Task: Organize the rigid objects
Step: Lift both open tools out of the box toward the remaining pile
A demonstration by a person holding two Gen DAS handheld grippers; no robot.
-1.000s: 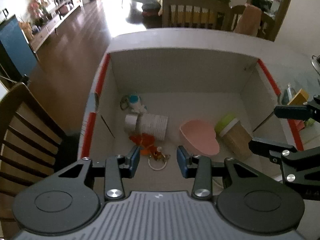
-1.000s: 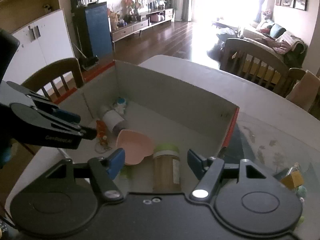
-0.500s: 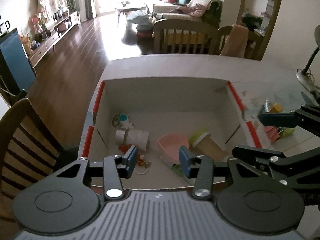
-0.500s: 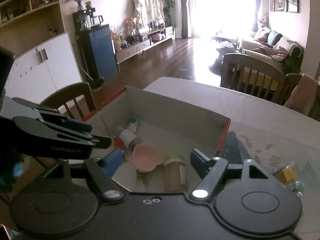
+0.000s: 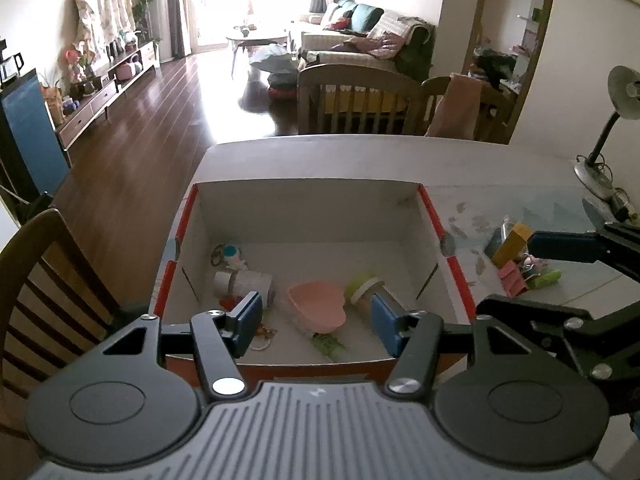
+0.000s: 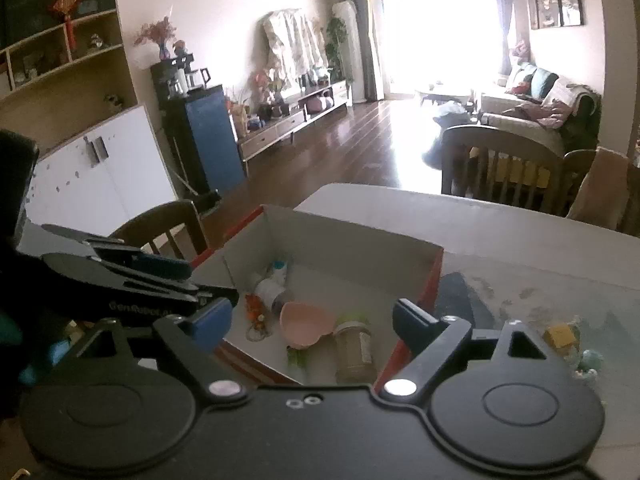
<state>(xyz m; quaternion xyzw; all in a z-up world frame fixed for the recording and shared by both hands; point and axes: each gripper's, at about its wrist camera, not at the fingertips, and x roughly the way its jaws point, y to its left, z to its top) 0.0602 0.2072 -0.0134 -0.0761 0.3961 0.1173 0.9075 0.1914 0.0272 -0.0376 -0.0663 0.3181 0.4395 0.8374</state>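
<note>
An open cardboard box (image 5: 308,212) with red edges sits on the table. Inside lie a pink heart-shaped dish (image 5: 318,306), a green-lidded jar (image 5: 366,288) on its side, a white roll (image 5: 242,282), a small blue-and-white toy (image 5: 232,252) and an orange trinket on a ring. My left gripper (image 5: 316,322) is open and empty, above the box's near edge. My right gripper (image 6: 312,320) is open and empty, raised above the box's near right side; the dish (image 6: 306,320) and jar (image 6: 354,350) show between its fingers.
Loose items lie on the table right of the box: a yellow block (image 5: 510,242), a pink piece (image 5: 512,280), a green piece (image 5: 546,278). A desk lamp (image 5: 600,148) stands far right. Wooden chairs stand at the left (image 5: 44,280) and behind the table (image 5: 360,96).
Both grippers have lifted and pulled back from the box, which now looks smaller and lower in both views. The left gripper's fingers have opened wider. Box contents have not moved.
</note>
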